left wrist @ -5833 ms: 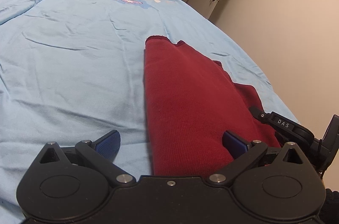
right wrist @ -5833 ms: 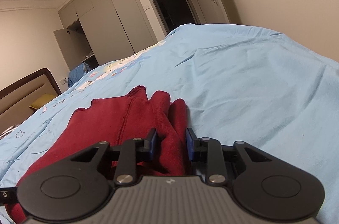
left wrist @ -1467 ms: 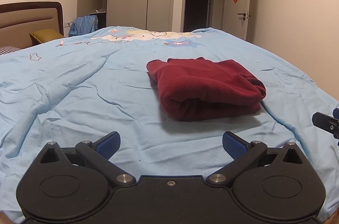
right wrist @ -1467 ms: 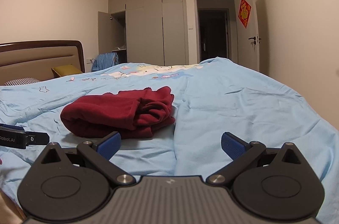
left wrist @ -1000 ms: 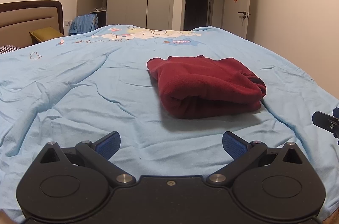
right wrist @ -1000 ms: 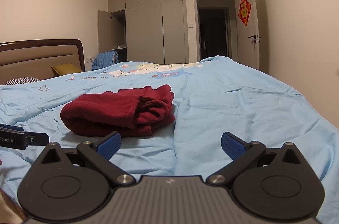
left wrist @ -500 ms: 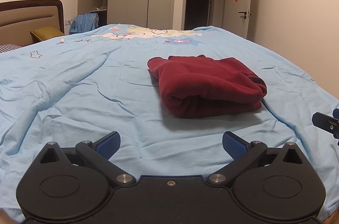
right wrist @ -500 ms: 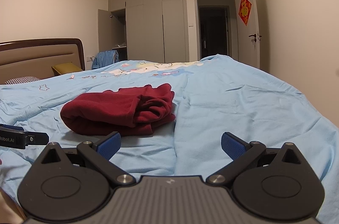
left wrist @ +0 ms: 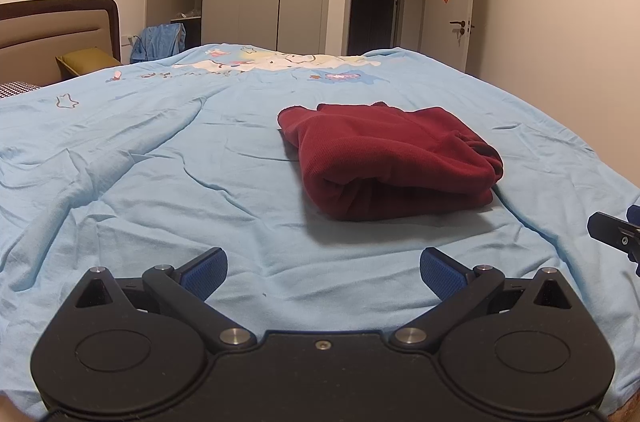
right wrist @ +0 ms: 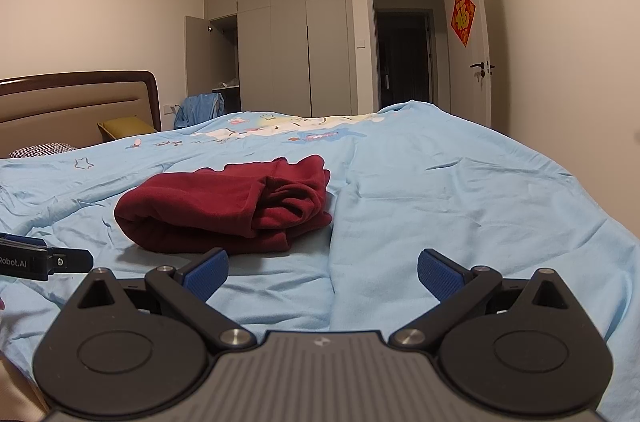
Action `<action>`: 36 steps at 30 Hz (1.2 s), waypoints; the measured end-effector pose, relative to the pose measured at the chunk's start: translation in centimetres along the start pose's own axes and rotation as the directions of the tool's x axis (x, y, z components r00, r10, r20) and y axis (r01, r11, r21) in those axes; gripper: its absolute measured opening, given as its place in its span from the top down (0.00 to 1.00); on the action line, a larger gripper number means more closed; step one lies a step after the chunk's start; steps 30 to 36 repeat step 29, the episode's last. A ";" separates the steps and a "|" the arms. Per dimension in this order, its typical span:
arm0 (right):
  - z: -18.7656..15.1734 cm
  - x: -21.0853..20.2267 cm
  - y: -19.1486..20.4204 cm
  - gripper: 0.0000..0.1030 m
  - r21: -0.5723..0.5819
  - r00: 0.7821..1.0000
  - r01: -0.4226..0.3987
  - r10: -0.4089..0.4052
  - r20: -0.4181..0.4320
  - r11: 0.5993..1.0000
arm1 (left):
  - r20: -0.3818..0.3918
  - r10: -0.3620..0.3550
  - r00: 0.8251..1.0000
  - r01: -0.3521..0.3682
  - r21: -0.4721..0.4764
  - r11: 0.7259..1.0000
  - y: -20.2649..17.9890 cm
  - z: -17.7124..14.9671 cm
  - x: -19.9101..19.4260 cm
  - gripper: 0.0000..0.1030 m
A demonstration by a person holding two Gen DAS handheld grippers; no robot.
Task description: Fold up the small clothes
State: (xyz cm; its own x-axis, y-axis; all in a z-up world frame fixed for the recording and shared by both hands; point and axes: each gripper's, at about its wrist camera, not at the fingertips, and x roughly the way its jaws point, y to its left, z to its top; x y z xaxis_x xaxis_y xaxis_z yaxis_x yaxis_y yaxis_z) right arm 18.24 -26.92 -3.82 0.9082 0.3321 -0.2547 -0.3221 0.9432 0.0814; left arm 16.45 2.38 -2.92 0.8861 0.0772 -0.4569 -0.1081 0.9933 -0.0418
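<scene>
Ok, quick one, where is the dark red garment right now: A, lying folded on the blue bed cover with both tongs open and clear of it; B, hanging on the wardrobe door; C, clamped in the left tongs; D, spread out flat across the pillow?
A: the dark red garment lies as a folded bundle on the blue bed cover, and the left tongs and right tongs are open, short of it.

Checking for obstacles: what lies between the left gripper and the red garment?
Only bare blue bedsheet separates the left gripper from the folded red garment, seen in the left wrist view.
</scene>
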 end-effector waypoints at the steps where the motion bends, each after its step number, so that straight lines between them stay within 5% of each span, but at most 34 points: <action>1: 0.0 0.0 0.0 0.00 0.000 1.000 0.001 -0.001 0.000 1.000 | -0.006 0.001 1.000 -0.001 0.002 1.000 0.0 0.0 0.0 0.01; 8: 0.0 0.0 0.0 0.00 0.000 1.000 0.000 0.000 -0.001 1.000 | 0.010 0.053 0.999 -0.053 0.024 0.998 -0.5 0.3 -0.4 0.01; 36: -0.1 0.3 -0.1 0.00 -0.001 1.000 -0.003 0.003 -0.017 1.000 | 0.004 0.046 0.999 -0.046 -0.005 0.999 -0.2 0.4 -0.5 0.01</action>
